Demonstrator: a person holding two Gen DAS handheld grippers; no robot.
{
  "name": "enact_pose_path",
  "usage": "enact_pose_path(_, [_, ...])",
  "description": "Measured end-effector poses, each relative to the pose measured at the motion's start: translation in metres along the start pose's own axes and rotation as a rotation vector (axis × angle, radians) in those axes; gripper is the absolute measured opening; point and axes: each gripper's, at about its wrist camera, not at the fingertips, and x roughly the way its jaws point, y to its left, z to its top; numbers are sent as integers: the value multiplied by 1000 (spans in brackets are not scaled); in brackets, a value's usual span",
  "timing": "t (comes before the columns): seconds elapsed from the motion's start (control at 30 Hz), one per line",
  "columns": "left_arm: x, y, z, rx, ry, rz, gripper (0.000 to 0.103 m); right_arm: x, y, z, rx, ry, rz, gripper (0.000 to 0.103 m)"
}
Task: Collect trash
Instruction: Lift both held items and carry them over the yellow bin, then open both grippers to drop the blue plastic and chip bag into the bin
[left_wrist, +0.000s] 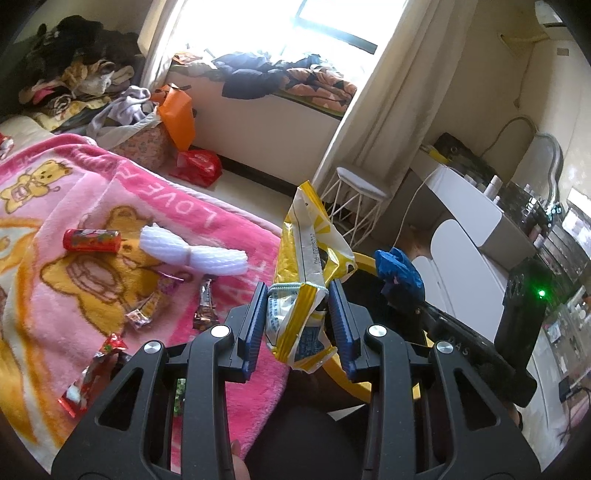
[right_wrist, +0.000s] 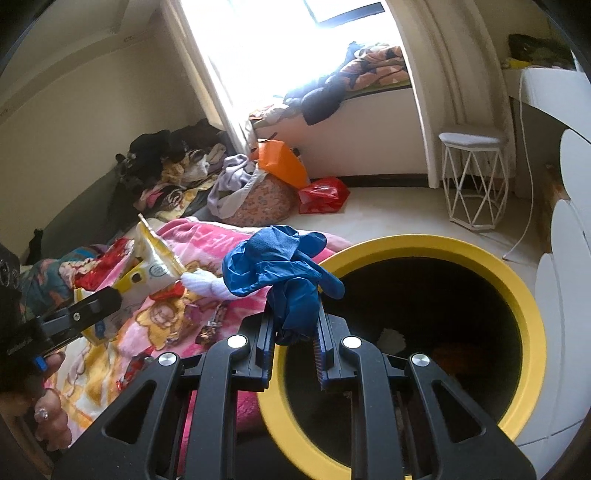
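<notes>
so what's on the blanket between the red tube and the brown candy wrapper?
Left wrist view: a white foam net bundle lies between the red tube and the brown wrapper.

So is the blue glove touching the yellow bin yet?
Cannot tell. The right wrist view shows the blue glove, pinched in the right gripper, overlapping the yellow bin rim, but not whether they meet.

Both views are fisheyes riding on the grippers, looking forward and downward along the fingers, which fill the lower frame close up. The left wrist view faces the bed's pink blanket (left_wrist: 92, 206) at left, the window at top. The right wrist view looks into the yellow-rimmed bin (right_wrist: 517, 291) at lower right. Both share blanket, window and white stool (left_wrist: 354, 206).
</notes>
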Motion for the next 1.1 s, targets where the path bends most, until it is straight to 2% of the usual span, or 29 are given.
enact_pose_path(0.7, [35, -29, -8, 52, 55, -22, 27, -5, -42, -1, 89, -1, -114, 17])
enact_pose_path(1.1, [70, -48, -18, 100, 117, -30, 27, -2, -63, -3, 139, 17, -136, 18])
